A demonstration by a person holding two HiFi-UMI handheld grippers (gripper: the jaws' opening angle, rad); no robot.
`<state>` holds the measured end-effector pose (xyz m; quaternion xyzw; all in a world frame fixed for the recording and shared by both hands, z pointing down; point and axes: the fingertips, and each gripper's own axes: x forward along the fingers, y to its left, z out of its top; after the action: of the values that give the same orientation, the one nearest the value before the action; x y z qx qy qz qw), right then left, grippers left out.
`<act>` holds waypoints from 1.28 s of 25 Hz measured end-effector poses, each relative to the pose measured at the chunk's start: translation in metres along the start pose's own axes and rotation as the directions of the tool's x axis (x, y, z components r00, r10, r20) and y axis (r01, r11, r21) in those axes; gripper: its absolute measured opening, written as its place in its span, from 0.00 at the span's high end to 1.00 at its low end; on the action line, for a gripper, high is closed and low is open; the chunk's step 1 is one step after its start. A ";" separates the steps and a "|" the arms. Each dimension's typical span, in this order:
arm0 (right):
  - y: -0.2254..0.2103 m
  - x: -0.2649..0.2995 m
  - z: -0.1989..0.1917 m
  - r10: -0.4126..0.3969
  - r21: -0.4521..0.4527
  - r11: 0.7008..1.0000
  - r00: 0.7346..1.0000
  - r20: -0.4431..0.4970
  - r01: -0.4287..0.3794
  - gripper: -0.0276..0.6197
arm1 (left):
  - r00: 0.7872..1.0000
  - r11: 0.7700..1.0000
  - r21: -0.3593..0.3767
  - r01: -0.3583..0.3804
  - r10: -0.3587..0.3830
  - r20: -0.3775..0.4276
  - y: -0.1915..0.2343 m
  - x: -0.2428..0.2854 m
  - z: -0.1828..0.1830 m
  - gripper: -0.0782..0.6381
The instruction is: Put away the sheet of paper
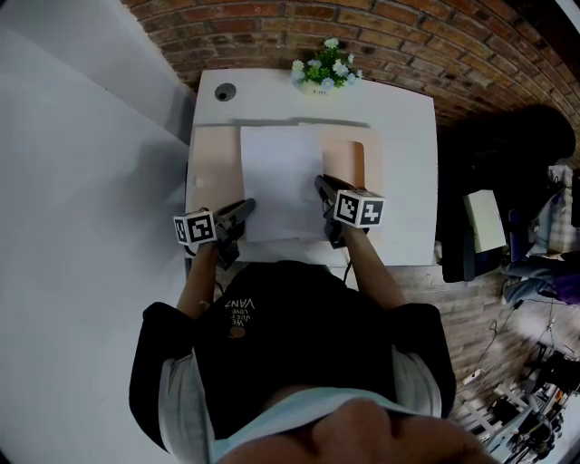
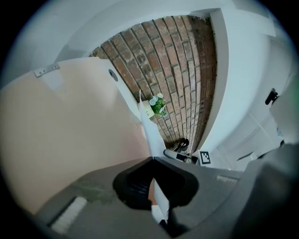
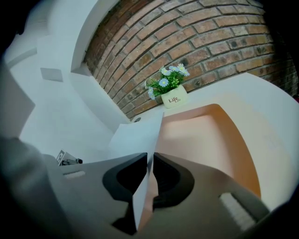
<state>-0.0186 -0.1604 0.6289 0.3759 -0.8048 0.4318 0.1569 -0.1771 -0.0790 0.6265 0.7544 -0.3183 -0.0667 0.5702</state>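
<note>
Workroom: brick wall point(image 1: 272, 27), white desk point(image 1: 403, 163)

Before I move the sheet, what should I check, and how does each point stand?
1. Left gripper jaws shut on the sheet of paper: ok.
2. Right gripper jaws shut on the same sheet: ok.
3. Sheet is over the peach folder: ok.
4. Flower pot stands apart, at the far edge of the table: ok.
5. Folder opening ready to take the sheet: cannot tell.
</note>
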 end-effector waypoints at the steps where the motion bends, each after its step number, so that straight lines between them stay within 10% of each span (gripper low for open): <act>1: -0.001 0.000 0.000 -0.002 0.000 1.000 1.000 0.001 0.002 0.90 | 1.000 1.000 -0.003 -0.001 0.001 0.000 0.001 0.000 0.000 0.89; 32: -0.015 -0.043 0.011 -0.079 0.039 0.996 0.990 0.116 0.075 0.82 | 0.994 0.996 -0.006 -0.091 0.091 -0.053 0.036 -0.013 -0.001 0.89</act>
<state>0.0224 -0.1544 0.6061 0.4339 -0.7899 0.4164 0.1194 -0.2010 -0.0761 0.6565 0.7382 -0.3369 -0.0222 0.5840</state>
